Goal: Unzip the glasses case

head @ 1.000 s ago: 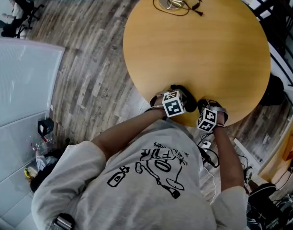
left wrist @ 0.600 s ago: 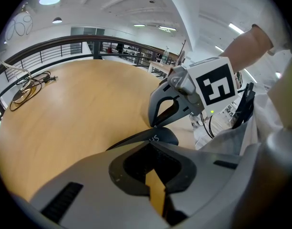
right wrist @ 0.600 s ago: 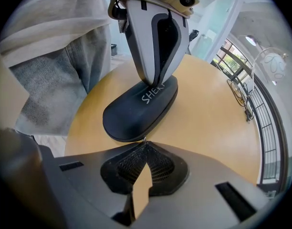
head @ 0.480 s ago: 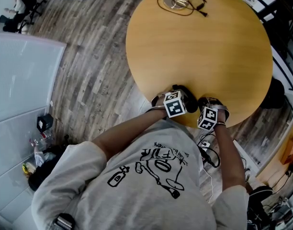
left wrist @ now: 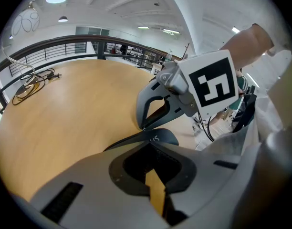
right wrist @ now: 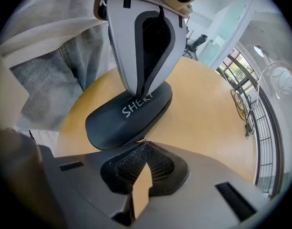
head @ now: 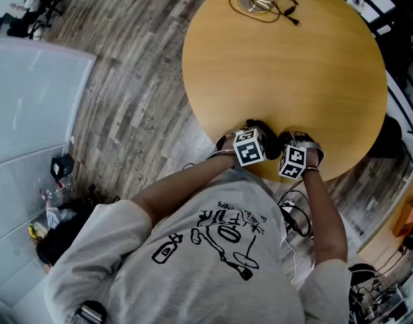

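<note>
— How do we have our hands set?

— Both forearms reach out of grey sleeves to the tabletop's [head: 287,66] near edge. The two marker cubes sit close side by side there, and both tools point steeply down at the wood.

— And the left hand-held gripper [left wrist: 151,144]?

— Its jaws are drawn to a narrow point and pinch one end of the glasses case [right wrist: 127,118]. From the other side we see its two grey fingers [right wrist: 124,56] standing nearly upright over the case, tips meeting on the lid.

— The right hand-held gripper [right wrist: 145,142]?

— Closed tight at the opposite end of the case. A small metal zip pull [right wrist: 145,138] shows right at its tips, pinched between them.

— How does the case look to us?

— Black, smooth, a long oval, lying flat on the tabletop just inside the near edge, between the two tools. White lettering runs along the lid; we read only its beginning, since the left fingers cover the rest. A seam runs round the side, and the lid lies down on the base along the part we can see.
</note>
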`<state>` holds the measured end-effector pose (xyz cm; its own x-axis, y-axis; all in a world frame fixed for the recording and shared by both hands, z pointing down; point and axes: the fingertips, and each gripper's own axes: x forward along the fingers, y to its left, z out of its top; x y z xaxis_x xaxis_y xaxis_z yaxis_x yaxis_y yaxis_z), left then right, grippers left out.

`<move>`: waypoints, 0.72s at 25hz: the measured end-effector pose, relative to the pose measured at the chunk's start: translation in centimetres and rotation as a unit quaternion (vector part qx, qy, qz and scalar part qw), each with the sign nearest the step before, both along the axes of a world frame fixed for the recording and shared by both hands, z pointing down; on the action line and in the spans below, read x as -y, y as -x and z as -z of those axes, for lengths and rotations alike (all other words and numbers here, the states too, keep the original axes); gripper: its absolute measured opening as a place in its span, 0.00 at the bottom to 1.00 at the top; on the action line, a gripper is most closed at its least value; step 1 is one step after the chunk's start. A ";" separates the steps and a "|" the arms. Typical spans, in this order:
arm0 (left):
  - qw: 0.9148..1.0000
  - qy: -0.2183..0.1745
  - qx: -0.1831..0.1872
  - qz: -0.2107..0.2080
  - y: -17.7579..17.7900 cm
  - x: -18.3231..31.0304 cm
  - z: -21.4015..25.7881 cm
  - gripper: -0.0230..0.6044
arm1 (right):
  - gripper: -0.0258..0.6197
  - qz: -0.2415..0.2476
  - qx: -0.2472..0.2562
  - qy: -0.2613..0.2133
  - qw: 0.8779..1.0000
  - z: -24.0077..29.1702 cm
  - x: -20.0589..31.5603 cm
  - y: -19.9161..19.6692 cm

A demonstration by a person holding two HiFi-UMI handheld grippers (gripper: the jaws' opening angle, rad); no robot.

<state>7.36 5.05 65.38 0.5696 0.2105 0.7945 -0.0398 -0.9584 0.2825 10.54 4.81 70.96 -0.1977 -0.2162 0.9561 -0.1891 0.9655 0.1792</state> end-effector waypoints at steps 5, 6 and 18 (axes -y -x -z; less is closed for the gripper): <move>1.000 0.004 -0.004 0.007 0.1 0.0 0.0 0.04 | 0.07 0.003 0.001 -0.003 1.000 0.0 0.8 0.5; 1.000 0.006 -0.006 0.008 0.0 0.0 0.0 0.04 | 0.07 0.005 0.000 -0.004 1.000 0.0 1.0 0.6; 1.000 0.014 -0.013 0.019 0.2 0.0 0.0 0.04 | 0.07 0.049 -0.005 -0.011 0.999 0.1 3.0 2.1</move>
<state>7.14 5.06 65.34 0.5989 0.2100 0.7728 -0.0688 -0.9479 0.3109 8.45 1.79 70.81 -0.2102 -0.2175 0.9532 -0.0930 0.9750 0.2019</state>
